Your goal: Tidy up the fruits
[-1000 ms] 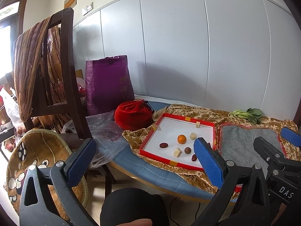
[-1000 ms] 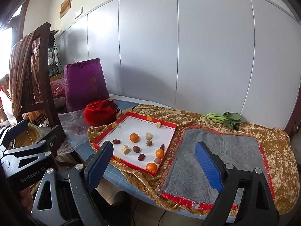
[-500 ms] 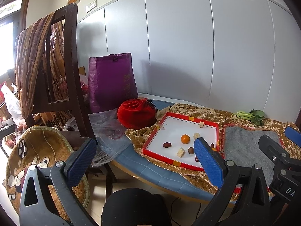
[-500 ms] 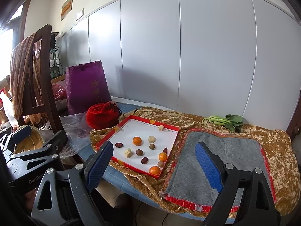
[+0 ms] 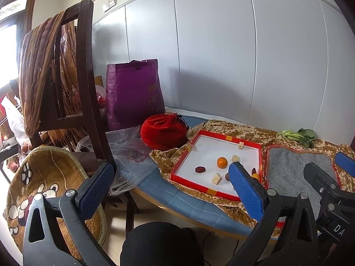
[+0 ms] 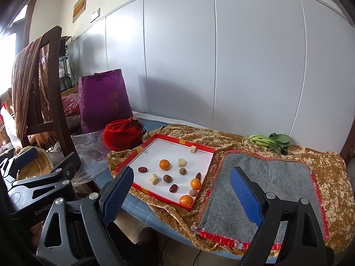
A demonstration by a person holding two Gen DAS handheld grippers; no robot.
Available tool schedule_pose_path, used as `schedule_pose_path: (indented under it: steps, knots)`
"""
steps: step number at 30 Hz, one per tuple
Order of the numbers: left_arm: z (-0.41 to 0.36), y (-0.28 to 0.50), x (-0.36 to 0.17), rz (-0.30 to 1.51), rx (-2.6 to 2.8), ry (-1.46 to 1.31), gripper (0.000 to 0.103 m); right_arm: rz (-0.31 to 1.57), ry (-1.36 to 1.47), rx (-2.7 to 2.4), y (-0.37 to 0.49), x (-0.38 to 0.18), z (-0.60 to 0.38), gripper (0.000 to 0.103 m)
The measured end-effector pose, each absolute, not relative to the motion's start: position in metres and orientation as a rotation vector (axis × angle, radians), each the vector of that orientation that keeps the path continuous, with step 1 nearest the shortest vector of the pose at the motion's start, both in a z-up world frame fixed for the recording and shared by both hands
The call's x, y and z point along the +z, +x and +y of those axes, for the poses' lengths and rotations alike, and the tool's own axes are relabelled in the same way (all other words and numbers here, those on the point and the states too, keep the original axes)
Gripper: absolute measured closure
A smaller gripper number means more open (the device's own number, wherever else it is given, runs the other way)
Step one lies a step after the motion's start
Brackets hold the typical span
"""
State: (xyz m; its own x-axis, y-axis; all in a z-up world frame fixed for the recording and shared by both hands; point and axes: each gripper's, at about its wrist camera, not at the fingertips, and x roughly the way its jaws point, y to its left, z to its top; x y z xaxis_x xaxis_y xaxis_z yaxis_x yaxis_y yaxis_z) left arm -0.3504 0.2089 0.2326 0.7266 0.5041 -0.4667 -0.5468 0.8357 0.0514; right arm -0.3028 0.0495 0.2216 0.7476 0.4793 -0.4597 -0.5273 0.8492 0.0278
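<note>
Blue padded table (image 6: 133,201) at frame centre, draped with gold velvet cloth (image 6: 328,173). On the blue surface, left: purple bag (image 6: 102,102), red drawstring pouch (image 6: 122,135), clear plastic bag (image 6: 91,150). On the cloth: red-rimmed white tray (image 6: 177,143), grey felt mat (image 6: 277,181), leafy greens (image 6: 268,141) upper right.

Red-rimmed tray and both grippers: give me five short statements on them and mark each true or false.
1. Three oranges lie in the red-rimmed tray. True.
2. The right gripper holds an orange. False: open, empty.
3. The grey mat carries fruit. False: nothing lies on it.
4. The leafy greens lie outside the tray. True.
5. The left gripper is shut. False: open, short of the table.
</note>
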Motion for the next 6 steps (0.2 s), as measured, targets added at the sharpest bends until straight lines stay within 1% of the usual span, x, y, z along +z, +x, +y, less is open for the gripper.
schedule_pose_path:
  steps: [6]
  knots:
    - [0.2097,-0.3463,0.2301,0.487,0.590,-0.071,0.000,0.484,-0.102,0.559,-0.2972,0.2178,0.0556,0.013]
